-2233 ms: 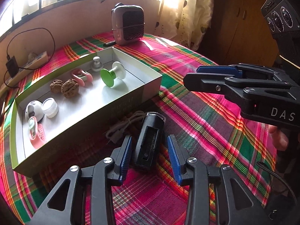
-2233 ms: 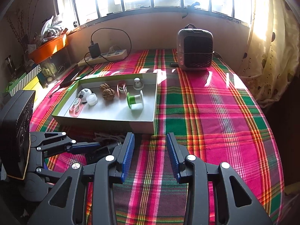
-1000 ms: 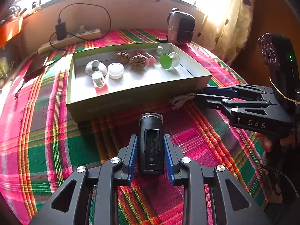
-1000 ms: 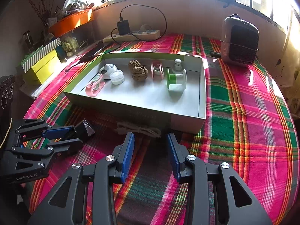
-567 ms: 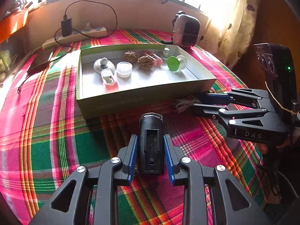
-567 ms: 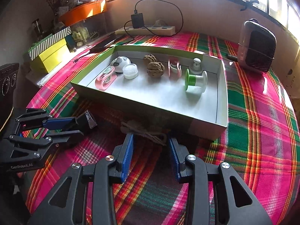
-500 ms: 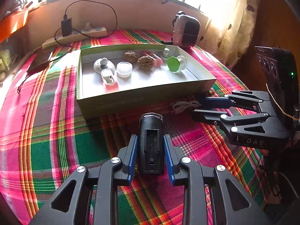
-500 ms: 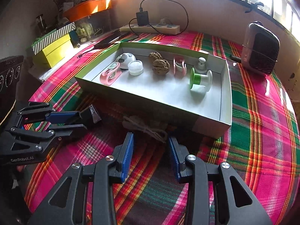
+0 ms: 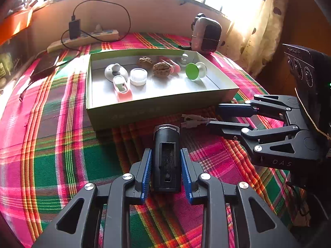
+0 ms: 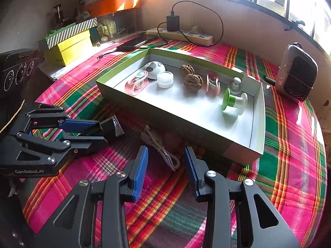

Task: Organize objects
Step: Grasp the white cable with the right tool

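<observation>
My left gripper [image 9: 166, 171] is shut on a black rectangular device [image 9: 166, 155] and holds it over the plaid cloth in front of the box; it also shows in the right wrist view [image 10: 107, 129]. My right gripper [image 10: 165, 169] is open, its fingers on either side of a bundled white cable [image 10: 160, 147] that lies on the cloth by the box's near wall; the cable also shows in the left wrist view [image 9: 193, 122]. The green-rimmed white box [image 10: 256, 144] holds walnuts [image 10: 192, 81], a green-and-white spool [image 10: 233, 102], pink holders and white round items.
A small grey heater [image 10: 296, 74] stands at the far right of the table. A power strip with a charger [image 10: 180, 34] lies by the wall. Yellow and striped boxes [image 10: 70, 41] and an orange tray sit at the far left. A dark phone [image 10: 134, 42] lies behind the box.
My left gripper closed on the black device and lifted it back from the box. My right gripper has moved left and forward, so the white cable now lies between its open fingers.
</observation>
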Available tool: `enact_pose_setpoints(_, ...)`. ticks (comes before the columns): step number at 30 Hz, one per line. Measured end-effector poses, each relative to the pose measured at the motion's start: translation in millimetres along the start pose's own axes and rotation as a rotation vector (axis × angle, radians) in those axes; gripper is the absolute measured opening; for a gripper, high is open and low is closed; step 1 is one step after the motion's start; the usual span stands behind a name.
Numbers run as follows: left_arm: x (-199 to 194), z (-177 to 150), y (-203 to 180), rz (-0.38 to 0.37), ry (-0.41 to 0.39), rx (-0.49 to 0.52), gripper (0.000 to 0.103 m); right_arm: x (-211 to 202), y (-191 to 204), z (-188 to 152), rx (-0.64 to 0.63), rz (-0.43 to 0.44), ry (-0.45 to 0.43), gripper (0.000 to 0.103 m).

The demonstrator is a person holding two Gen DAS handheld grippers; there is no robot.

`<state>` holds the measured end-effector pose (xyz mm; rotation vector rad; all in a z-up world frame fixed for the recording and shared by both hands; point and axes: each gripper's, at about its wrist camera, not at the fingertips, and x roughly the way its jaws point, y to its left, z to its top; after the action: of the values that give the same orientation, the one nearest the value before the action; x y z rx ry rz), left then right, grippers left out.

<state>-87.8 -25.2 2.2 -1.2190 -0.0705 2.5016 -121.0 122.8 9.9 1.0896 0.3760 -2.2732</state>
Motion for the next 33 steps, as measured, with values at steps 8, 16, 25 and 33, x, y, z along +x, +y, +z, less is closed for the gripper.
enact_pose_setpoints(8, 0, 1, 1, 0.008, -0.002, -0.008, 0.025, 15, 13, 5, -0.061, -0.016, 0.030, 0.037)
enact_pose_setpoints(16, 2, 2, 1, 0.020, -0.005, -0.005, 0.026, 19, 13, 7, -0.024, -0.013, 0.015, 0.037)
enact_pose_setpoints(25, 2, 3, 2, 0.015, -0.005, -0.011, 0.026, 17, 18, 6, -0.026, -0.011, 0.011, 0.025)
enact_pose_setpoints(33, 2, 2, 1, 0.021, -0.009, -0.005, 0.025, 15, 19, 5, -0.013, -0.003, 0.014, 0.021)
